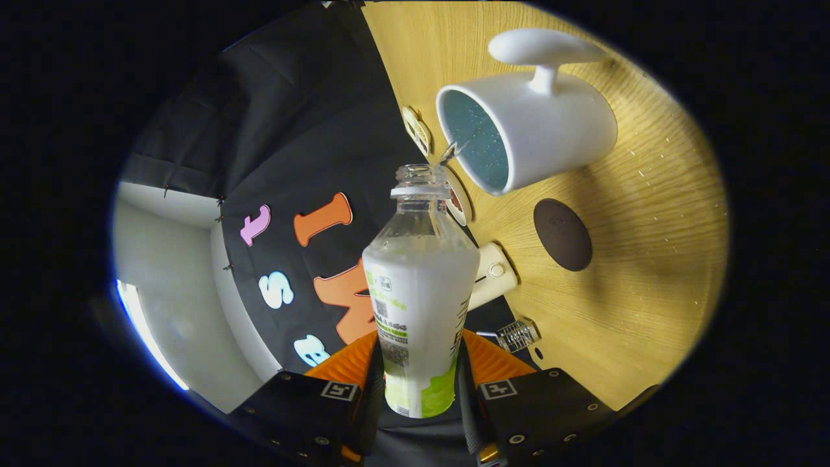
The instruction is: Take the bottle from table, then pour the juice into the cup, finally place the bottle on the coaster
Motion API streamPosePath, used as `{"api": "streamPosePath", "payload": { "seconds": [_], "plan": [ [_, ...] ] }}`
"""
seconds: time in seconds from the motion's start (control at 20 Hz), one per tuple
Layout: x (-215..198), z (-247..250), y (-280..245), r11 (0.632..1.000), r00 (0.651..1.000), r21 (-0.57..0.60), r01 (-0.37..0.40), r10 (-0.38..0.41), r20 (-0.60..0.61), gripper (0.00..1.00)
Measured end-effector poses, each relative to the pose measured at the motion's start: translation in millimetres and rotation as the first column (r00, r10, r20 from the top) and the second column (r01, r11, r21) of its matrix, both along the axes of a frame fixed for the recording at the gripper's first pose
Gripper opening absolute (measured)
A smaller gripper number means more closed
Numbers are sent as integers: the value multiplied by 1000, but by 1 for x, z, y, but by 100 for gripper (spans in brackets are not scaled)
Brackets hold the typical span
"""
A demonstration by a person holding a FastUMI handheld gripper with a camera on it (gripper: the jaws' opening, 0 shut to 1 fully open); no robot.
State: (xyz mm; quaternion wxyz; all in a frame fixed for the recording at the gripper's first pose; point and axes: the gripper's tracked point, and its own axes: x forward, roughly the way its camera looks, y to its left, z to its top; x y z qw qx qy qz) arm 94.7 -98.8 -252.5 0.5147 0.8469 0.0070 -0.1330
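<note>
My gripper [420, 373] is shut on a clear plastic bottle [418, 285] with a green and white label, held between both fingers and tipped over, the view rolled with it. The bottle is uncapped, and a small stream of liquid leaves its mouth [420, 174] toward the white mug [525, 130] just beyond it. The mug has a speckled blue-green inside and a white handle, and it stands on the wooden table [648, 259]. A dark round coaster [562, 234] lies on the table beside the mug, nearer to the fingers.
A cream-coloured small device [494, 274] lies at the table's edge behind the bottle. A small clear ridged cap-like object [517, 335] sits near the table edge. Round light-coloured discs [417, 130] lie by the mug. The booth's black cloth wall hangs behind the table.
</note>
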Motion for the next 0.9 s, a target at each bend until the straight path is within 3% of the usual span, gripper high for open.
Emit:
{"api": "streamPosePath", "payload": {
  "seconds": [0.9],
  "plan": [
    [7, 8, -4, 981, 989, 164, 105, -121, 88, 54]
  ]
}}
